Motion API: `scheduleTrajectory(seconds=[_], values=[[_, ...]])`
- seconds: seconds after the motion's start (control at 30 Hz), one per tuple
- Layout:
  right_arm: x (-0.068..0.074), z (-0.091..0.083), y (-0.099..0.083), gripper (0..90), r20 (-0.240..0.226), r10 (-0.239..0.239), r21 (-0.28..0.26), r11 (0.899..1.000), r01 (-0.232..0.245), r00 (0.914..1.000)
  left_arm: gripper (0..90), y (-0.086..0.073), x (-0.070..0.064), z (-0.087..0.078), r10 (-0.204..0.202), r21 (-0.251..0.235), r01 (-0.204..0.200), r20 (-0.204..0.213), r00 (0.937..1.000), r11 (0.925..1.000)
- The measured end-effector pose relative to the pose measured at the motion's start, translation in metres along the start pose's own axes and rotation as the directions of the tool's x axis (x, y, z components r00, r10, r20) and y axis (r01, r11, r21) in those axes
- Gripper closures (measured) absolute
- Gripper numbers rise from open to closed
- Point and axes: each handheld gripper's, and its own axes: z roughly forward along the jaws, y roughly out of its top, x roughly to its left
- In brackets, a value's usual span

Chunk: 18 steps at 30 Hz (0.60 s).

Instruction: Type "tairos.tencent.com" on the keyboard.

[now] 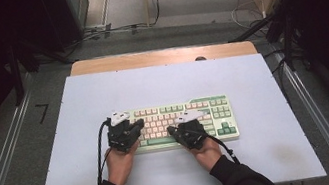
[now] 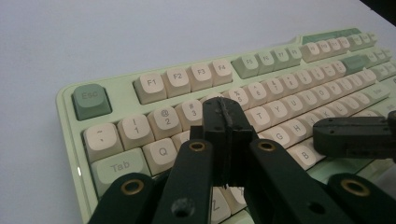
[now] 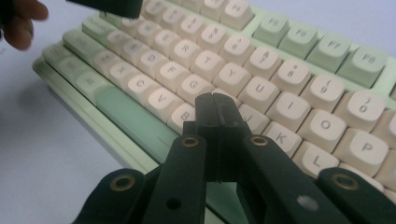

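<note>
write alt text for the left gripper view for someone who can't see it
The left claw, its two black jaws pressed together, hovers over the letter keys of a pale green keyboard with cream keycaps, near the number row. The right claw reaches in from the right edge, and the keyboard lies on a white table.

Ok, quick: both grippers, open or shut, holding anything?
Left gripper: shut, holding nothing, tips over the keyboard near the E key.
Right gripper: shut, holding nothing, tips over the keys near N.
</note>
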Motion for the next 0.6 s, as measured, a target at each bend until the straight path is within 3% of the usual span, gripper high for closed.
scheduleTrajectory(seconds=[0.6], values=[[-0.008, -0.015, 0.006, 87.9, -0.005, 0.045, -0.057, 0.997, -0.045, 0.999, 90.0, -0.002, -0.005, -0.003, 0.001, 0.007, -0.002, 0.031, 0.9995, 1.0]])
